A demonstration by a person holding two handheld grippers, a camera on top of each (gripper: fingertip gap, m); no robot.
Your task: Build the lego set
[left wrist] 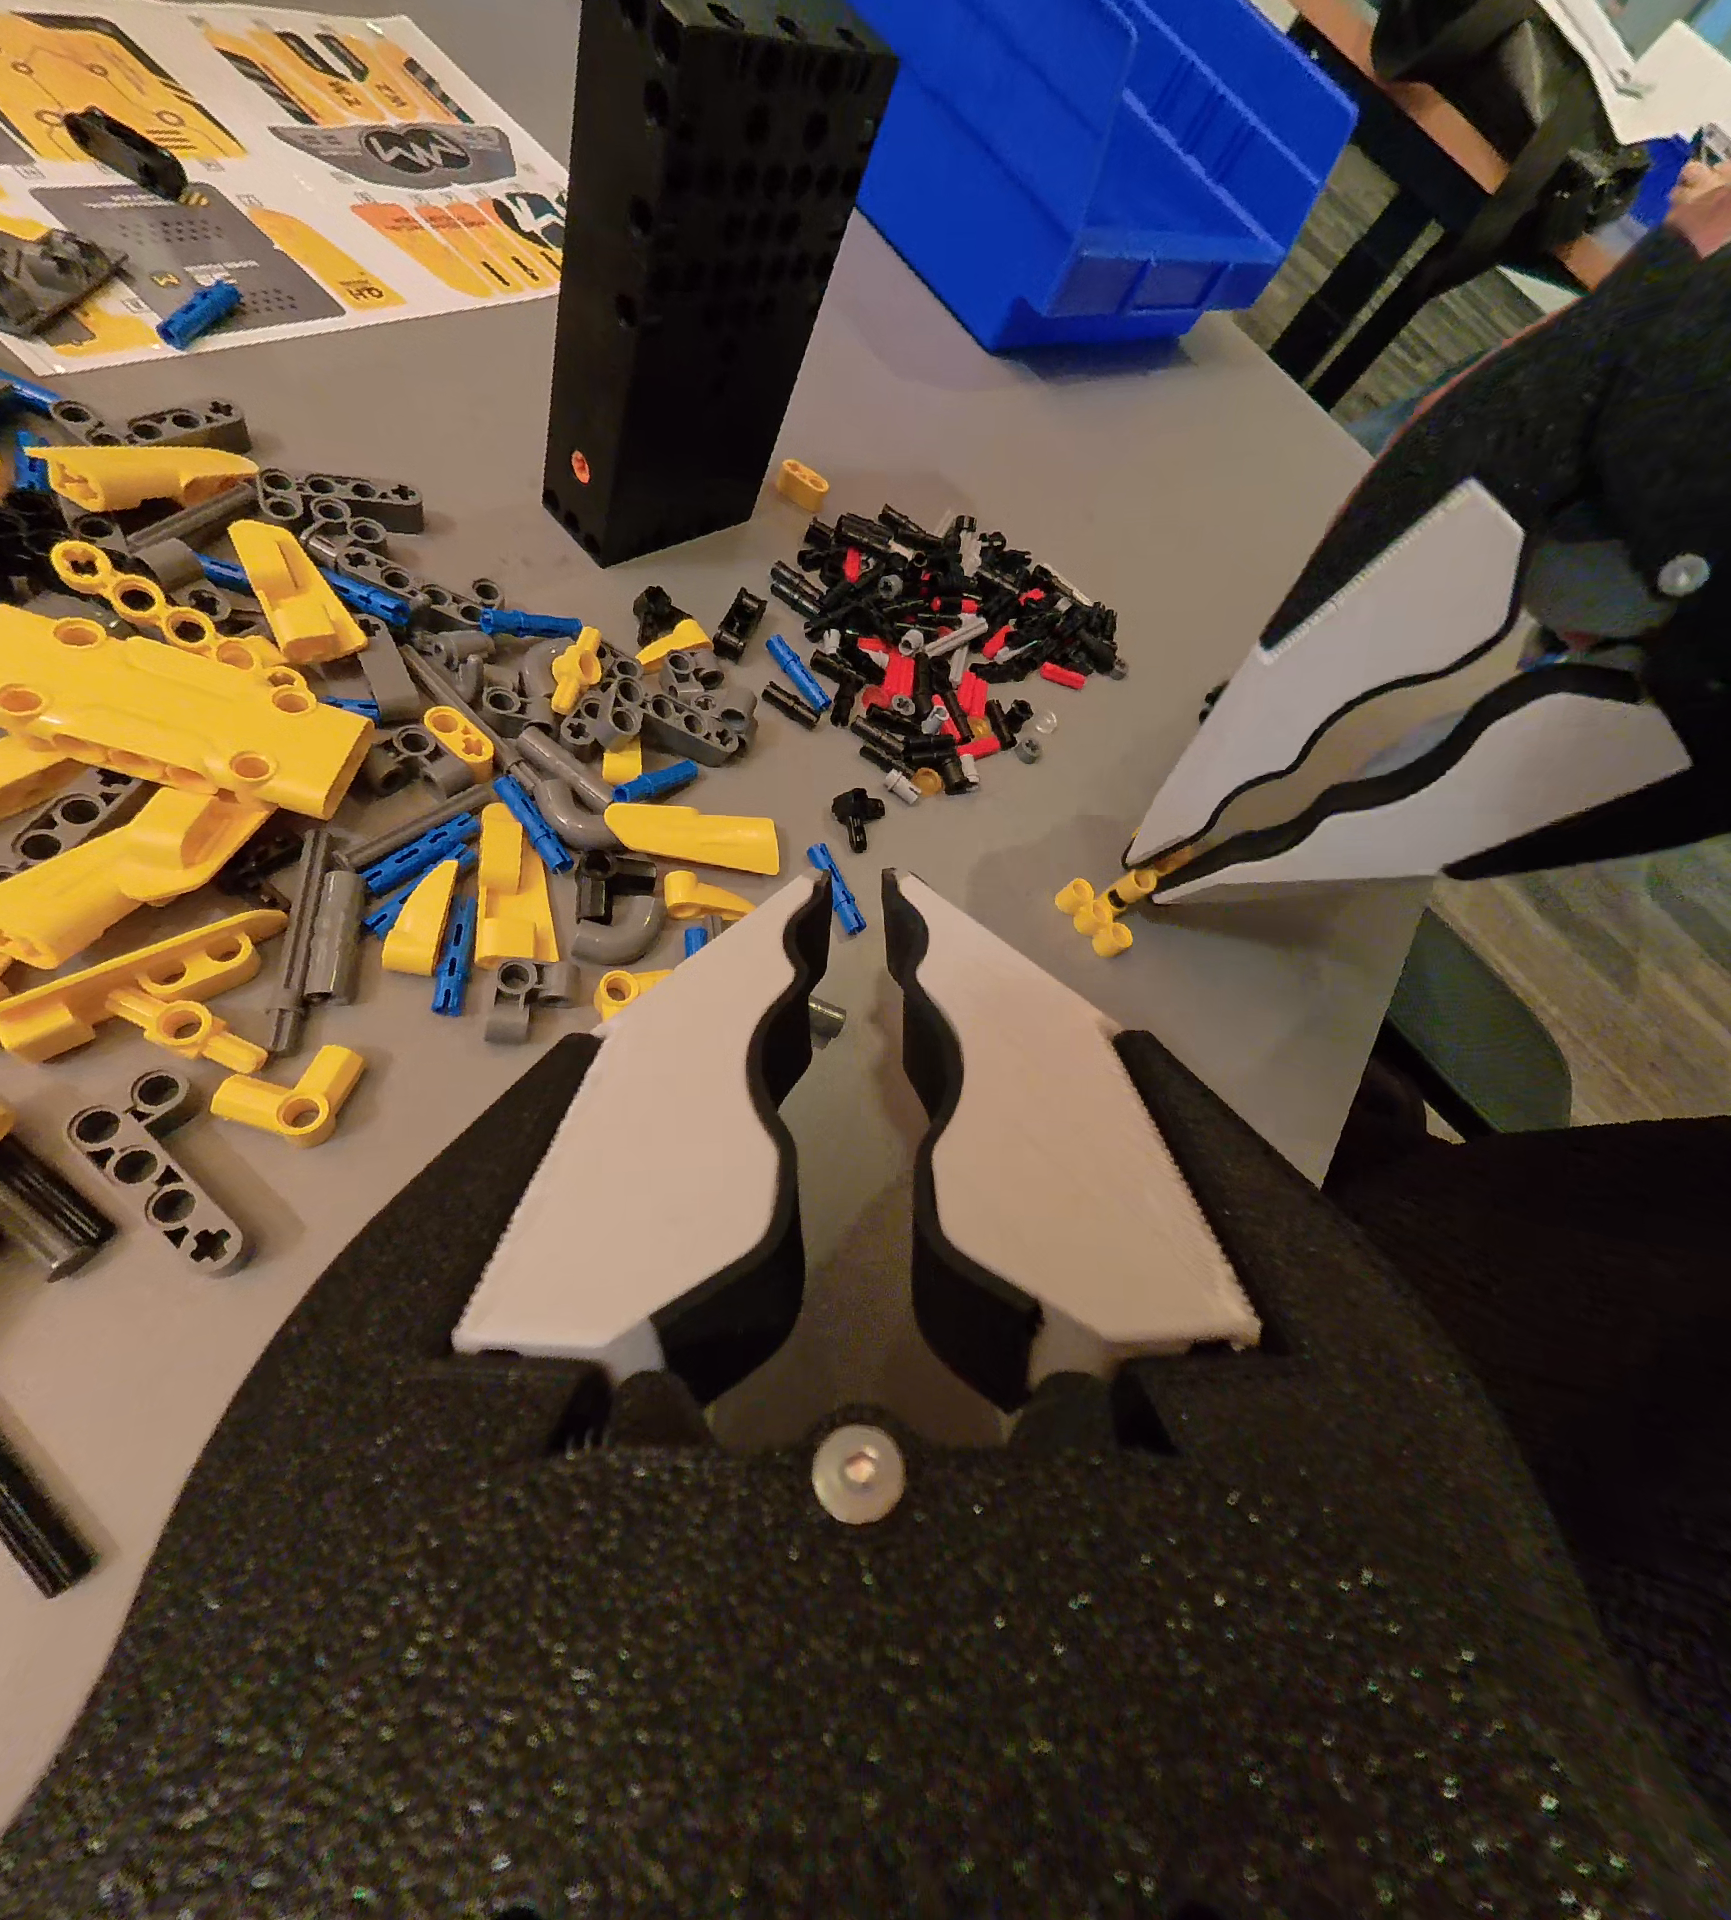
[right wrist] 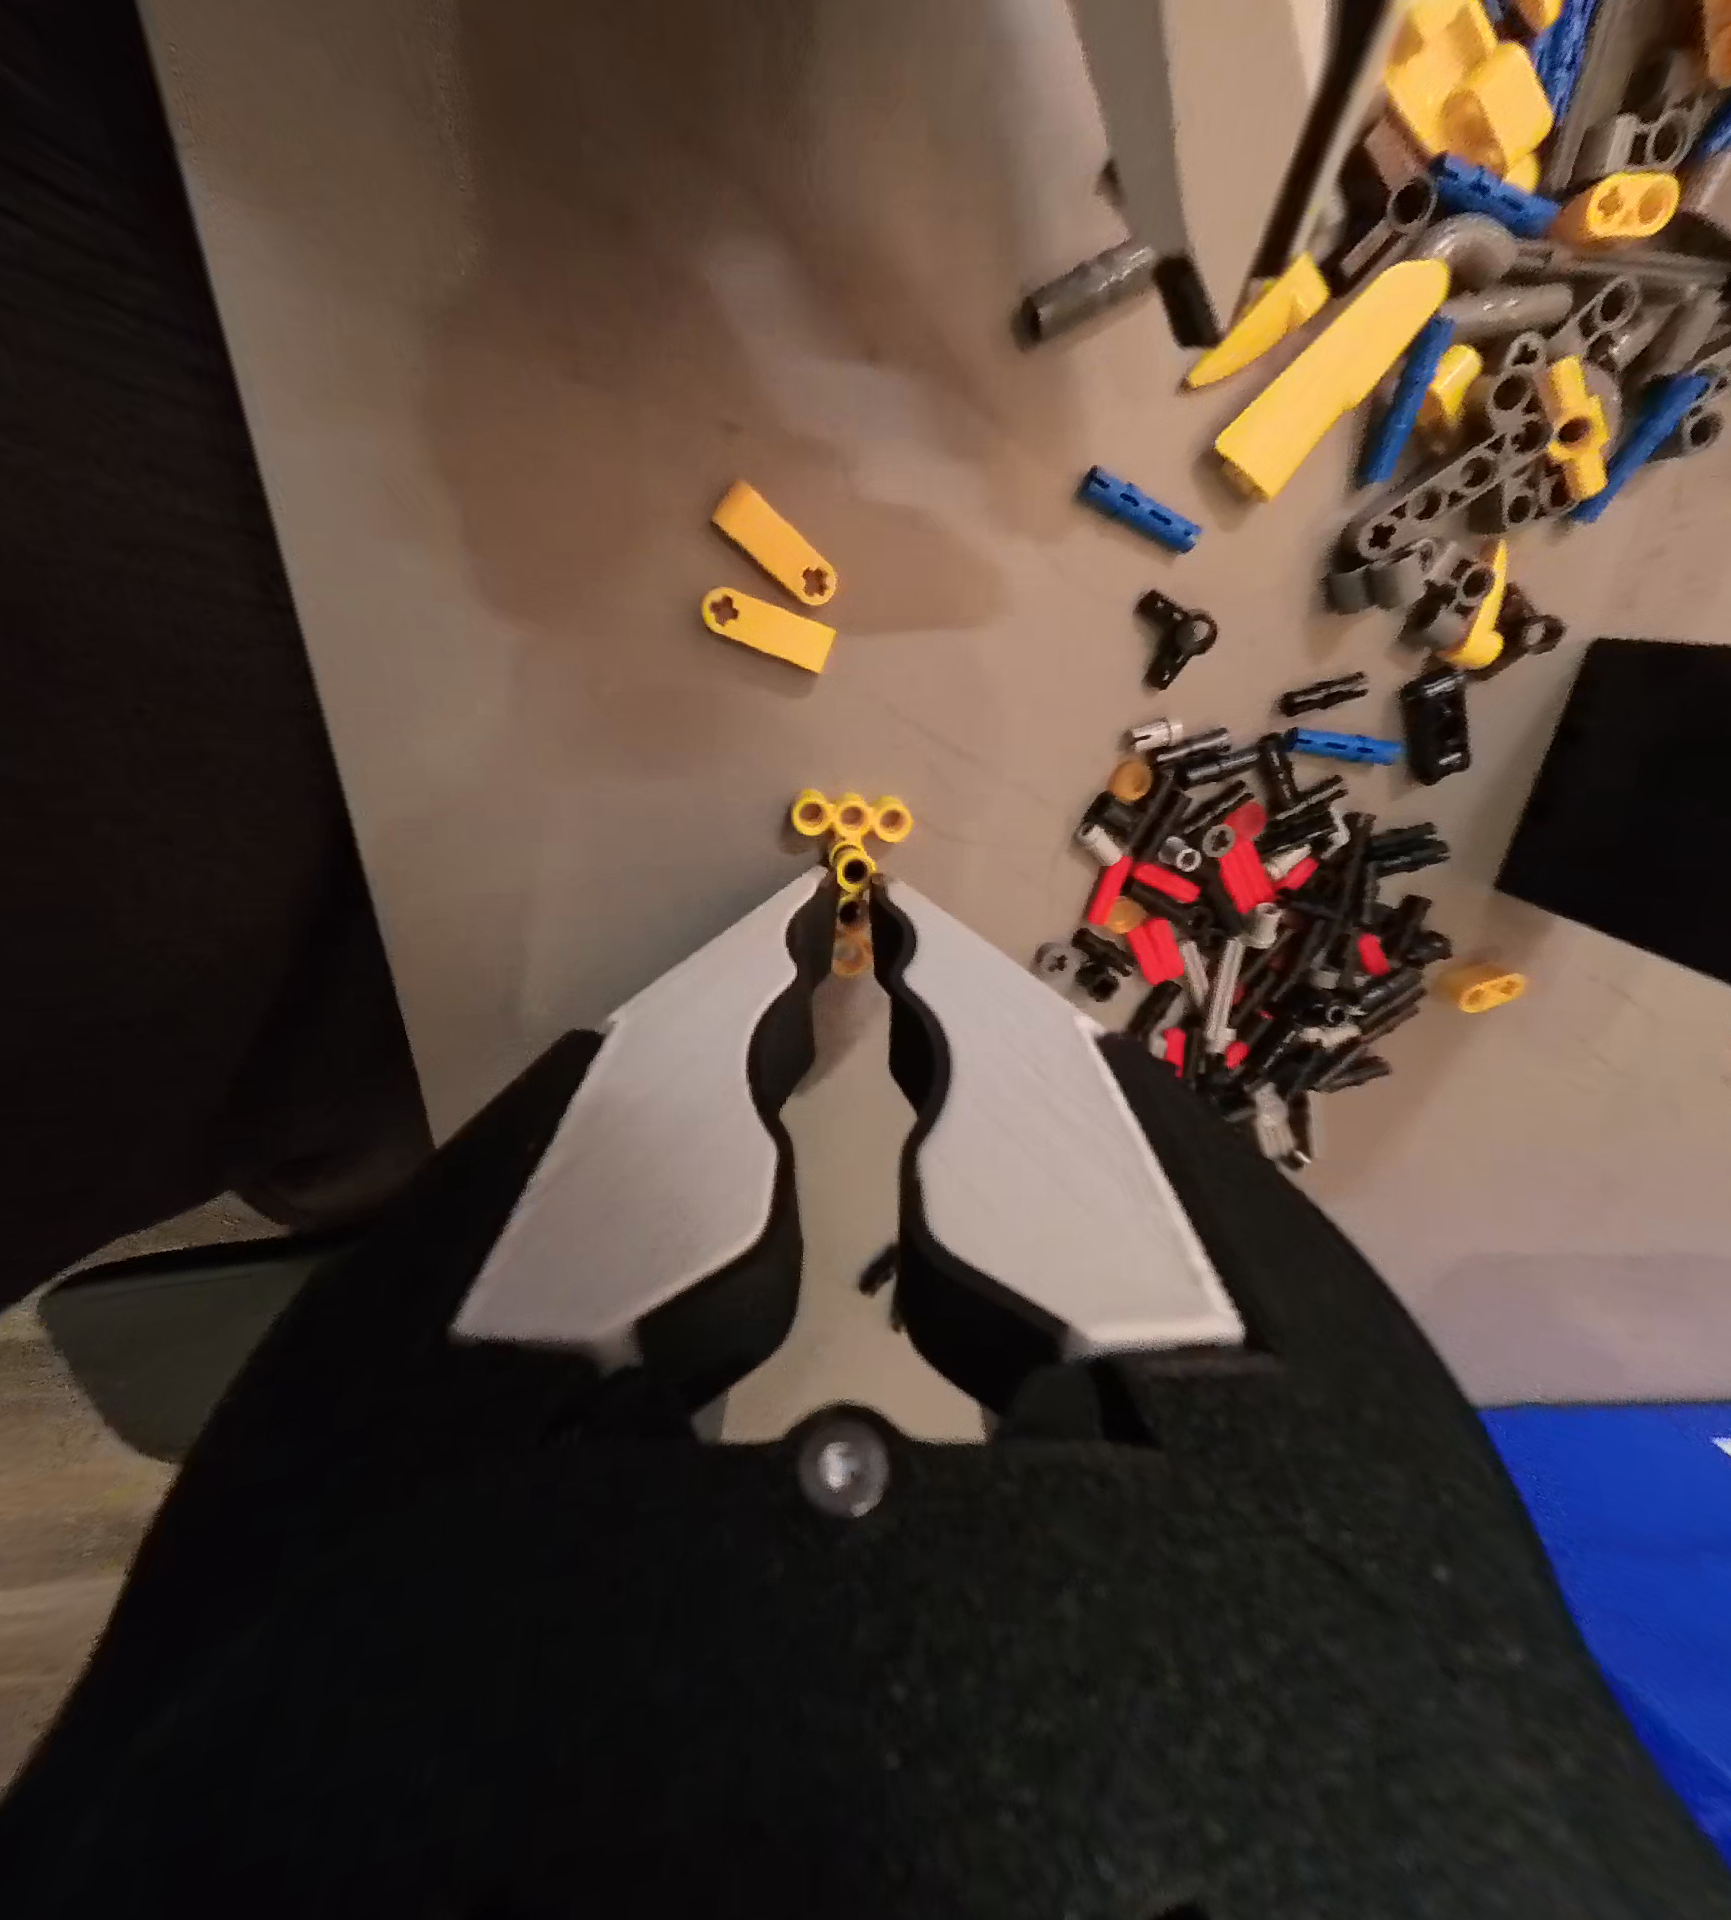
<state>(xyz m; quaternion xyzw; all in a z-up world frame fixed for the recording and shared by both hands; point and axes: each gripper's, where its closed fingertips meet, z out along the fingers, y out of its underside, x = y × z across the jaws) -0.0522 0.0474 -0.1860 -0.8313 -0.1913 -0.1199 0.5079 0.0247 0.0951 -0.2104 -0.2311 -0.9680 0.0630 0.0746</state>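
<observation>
Currently: right gripper clamped on a small yellow connector piece, tips pressing it against the grey table; three-holed crossbar of the piece just beyond the fingertips. Left gripper released, jaws slightly apart, nothing between them; short blue pin lying just past the left fingertip. Ahead-left of the left gripper: spread of yellow, grey and blue building parts. Straight ahead: heap of small black and red pins; beyond it, upright black perforated block bearing a small orange dot near its base. Blue bin farther ahead-right. Printed sticker sheet far ahead-left, with yellow and grey graphics; lettering present, not reproduced. Two yellow tabs ahead-left of the right gripper, clear of it.
</observation>
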